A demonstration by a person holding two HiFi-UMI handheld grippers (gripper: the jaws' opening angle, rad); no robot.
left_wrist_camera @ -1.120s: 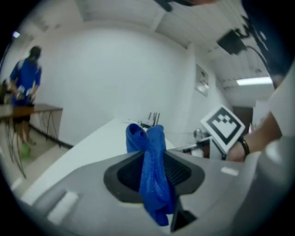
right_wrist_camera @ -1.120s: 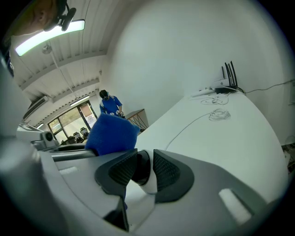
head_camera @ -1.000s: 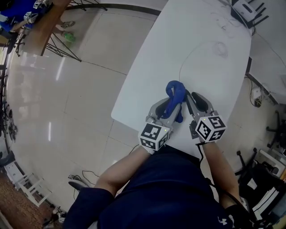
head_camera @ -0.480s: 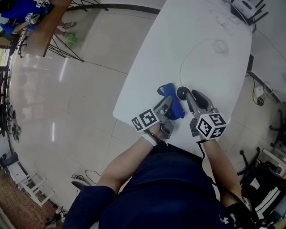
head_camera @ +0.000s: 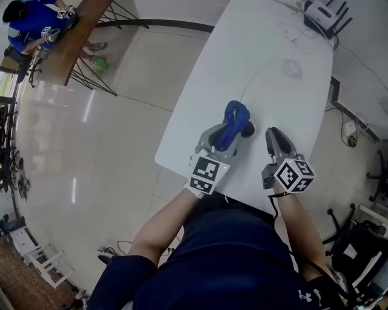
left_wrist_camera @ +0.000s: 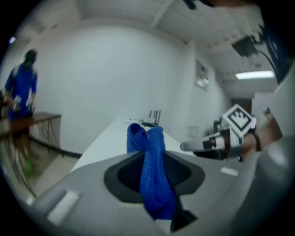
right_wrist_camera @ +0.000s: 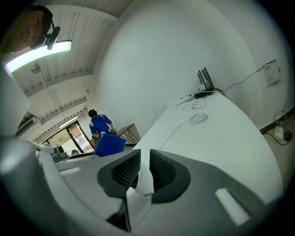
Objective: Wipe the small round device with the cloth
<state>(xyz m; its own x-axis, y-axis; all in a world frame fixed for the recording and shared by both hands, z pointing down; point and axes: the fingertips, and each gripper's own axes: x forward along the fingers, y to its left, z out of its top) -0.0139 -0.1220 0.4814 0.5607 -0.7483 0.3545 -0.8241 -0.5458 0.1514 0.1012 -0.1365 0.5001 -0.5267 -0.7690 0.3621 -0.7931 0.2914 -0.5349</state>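
Observation:
My left gripper (head_camera: 225, 134) is shut on a bunched blue cloth (head_camera: 235, 115), which hangs between its pads (left_wrist_camera: 152, 170). The cloth's end rests on or against the small round black device (head_camera: 249, 129) lying on the white table (head_camera: 273, 91); most of the device is hidden under it. My right gripper (head_camera: 271, 134) hovers just right of the device, apart from it. Its jaws have just been closing and stand a narrow gap apart with nothing between them (right_wrist_camera: 144, 168). The right gripper view catches the cloth (right_wrist_camera: 109, 144) at its left.
A thin cable (head_camera: 257, 75) runs from the device to a loose coil (head_camera: 291, 68) farther up the table. A router with antennas (head_camera: 321, 11) sits at the far end. The table's left edge (head_camera: 176, 121) drops to tiled floor. A person in blue (head_camera: 36, 24) stands at a distant desk.
The left gripper rolled back upright and carried the cloth from left of the device onto it. The right gripper drew away to the right of the device and narrowed its jaws.

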